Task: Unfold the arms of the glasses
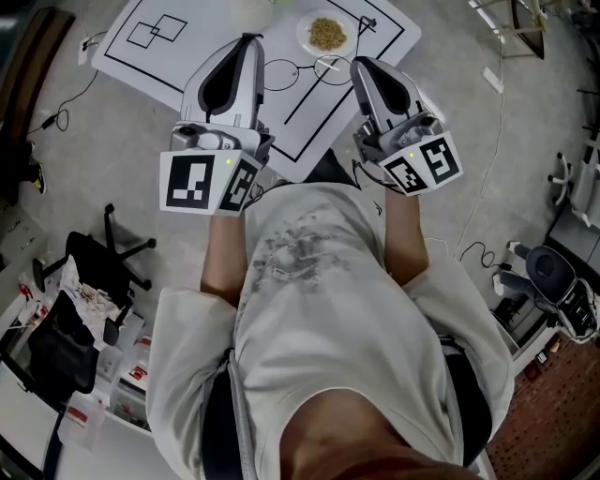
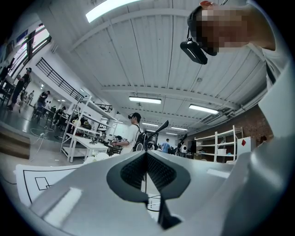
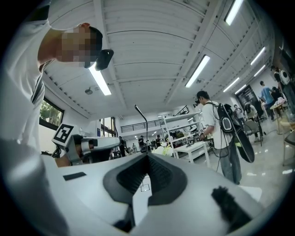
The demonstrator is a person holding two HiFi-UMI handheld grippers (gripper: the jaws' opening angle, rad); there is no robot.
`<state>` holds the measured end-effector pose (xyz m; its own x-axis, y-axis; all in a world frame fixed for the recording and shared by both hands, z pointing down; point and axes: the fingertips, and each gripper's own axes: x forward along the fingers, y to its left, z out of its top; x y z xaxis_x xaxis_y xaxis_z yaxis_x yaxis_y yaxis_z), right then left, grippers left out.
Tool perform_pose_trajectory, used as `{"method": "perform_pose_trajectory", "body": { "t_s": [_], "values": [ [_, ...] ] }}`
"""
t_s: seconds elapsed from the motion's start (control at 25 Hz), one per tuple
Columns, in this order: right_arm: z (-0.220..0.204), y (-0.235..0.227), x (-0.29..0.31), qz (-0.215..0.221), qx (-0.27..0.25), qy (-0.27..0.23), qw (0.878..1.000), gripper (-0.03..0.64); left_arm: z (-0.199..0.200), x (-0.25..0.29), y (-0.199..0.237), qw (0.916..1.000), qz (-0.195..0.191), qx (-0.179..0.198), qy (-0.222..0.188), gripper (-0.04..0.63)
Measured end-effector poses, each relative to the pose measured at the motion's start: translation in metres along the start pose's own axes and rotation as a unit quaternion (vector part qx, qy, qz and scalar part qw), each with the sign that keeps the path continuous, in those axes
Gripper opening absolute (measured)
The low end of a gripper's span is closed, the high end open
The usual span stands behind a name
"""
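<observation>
Shirt (image 1: 328,309) seen from above, left gripper (image 1: 251,39) and right gripper (image 1: 362,62) held with jaws pressed together, empty; glasses (image 1: 279,73) laid on mat (image 1: 187,58) between them

Glasses (image 1: 299,67) on mat (image 1: 216,28), plate (image 1: 303,36) just behind

Up ahead lies the white flat surface (image 1: 187,58) printed with black lines and squares. At its far edge sits a small white round plate (image 1: 305,26) with a heap of yellow-brown grains (image 1: 327,34) on it. On the grey floor (image 1: 84,169) to my left stands a black wheeled office chair (image 1: 94,258). Further off, a person in a white shirt with a black backpack (image 3: 220,122) stands beside white metal shelving (image 3: 184,122), with long ceiling light strips (image 3: 199,69) overhead.
</observation>
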<state>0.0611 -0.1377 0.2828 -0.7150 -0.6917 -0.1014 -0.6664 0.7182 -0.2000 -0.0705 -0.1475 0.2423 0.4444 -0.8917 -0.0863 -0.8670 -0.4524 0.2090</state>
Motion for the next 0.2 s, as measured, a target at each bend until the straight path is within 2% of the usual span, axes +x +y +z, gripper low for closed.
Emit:
{"method": "perform_pose_trajectory", "body": {
  "t_s": [0.2],
  "values": [
    [-0.0027,-0.0018,0.001,-0.001,0.0,0.0,1.0,0.015,-0.0025,0.001,0.0013,1.0,-0.001,0.0,0.0,0.006]
  ]
}}
